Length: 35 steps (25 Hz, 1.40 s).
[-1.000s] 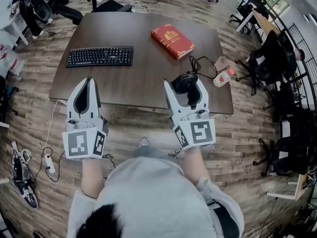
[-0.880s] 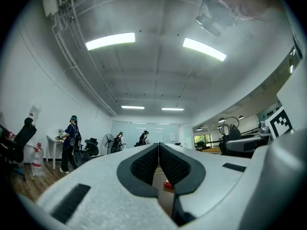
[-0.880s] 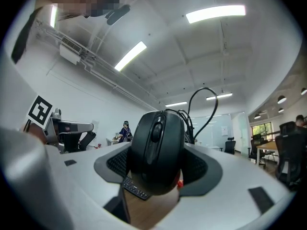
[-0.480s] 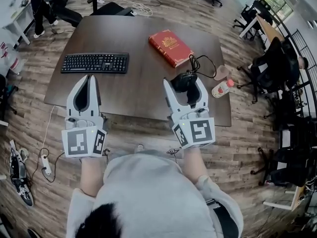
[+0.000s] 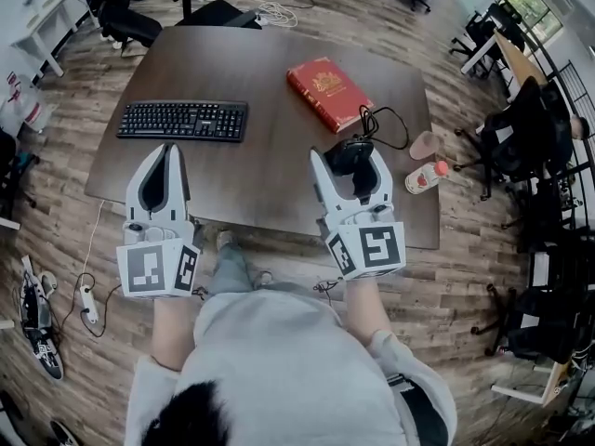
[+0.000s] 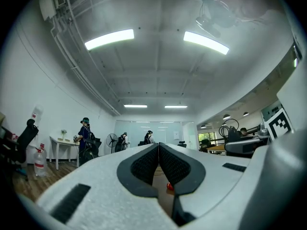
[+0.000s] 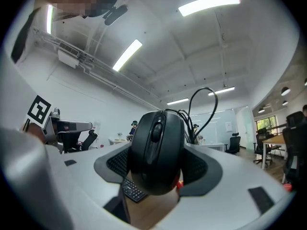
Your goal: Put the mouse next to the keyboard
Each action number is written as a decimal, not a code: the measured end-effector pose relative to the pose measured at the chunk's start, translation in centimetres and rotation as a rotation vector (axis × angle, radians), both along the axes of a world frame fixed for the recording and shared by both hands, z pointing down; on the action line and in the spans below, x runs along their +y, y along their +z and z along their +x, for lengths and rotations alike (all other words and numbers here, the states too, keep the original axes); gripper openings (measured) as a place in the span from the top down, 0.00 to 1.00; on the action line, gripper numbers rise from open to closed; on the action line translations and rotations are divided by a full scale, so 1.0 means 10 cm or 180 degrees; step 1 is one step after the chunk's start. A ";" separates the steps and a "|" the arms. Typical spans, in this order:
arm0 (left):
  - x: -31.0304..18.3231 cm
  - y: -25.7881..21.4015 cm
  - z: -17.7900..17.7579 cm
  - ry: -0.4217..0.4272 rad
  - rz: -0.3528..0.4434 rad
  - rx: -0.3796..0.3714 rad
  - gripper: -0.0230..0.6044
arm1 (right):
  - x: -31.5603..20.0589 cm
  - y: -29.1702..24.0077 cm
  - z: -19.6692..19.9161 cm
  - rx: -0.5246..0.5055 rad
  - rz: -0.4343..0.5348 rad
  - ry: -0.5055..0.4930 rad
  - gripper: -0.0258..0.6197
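A black wired mouse [image 5: 347,154] sits between the jaws of my right gripper [image 5: 349,161], which is shut on it above the near right part of the dark table [image 5: 270,147]. Its cable [image 5: 379,124] loops up behind it. In the right gripper view the mouse [image 7: 157,150] fills the space between the pads. The black keyboard [image 5: 183,120] lies at the table's left, and a corner of the keyboard [image 7: 133,190] shows under the mouse. My left gripper [image 5: 165,177] is shut and empty near the table's front edge; its pads [image 6: 159,164] meet.
A red book [image 5: 328,92] lies at the far right of the table. A bottle [image 5: 423,177] and a cup [image 5: 424,144] sit at the right edge. Office chairs [image 5: 507,128] stand to the right, another chair [image 5: 209,9] behind the table. A power strip [image 5: 88,307] lies on the floor at left.
The view has shifted slightly over the table. Both grippers hold the same pose, the right still closed on the mouse.
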<state>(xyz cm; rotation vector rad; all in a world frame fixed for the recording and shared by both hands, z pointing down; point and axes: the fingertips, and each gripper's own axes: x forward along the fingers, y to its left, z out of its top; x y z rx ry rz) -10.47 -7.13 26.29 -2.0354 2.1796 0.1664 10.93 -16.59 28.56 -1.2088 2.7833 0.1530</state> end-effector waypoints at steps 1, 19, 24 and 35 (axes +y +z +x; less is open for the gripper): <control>-0.05 0.00 -0.01 0.0010 -0.0001 0.0002 0.95 | -0.04 0.01 -0.01 0.0004 -0.0003 0.0009 0.57; -1.15 0.01 -0.66 0.0246 -0.0043 0.0007 0.95 | -1.02 0.13 -0.58 0.0003 -0.0182 0.0265 0.57; -1.46 0.03 -0.90 0.0338 -0.0064 0.0026 0.95 | -1.29 0.20 -0.79 0.0016 -0.0253 0.0372 0.57; -2.04 0.29 -1.34 0.0579 -0.0224 0.0161 0.95 | -1.77 0.67 -1.14 0.0148 -0.0670 0.0637 0.57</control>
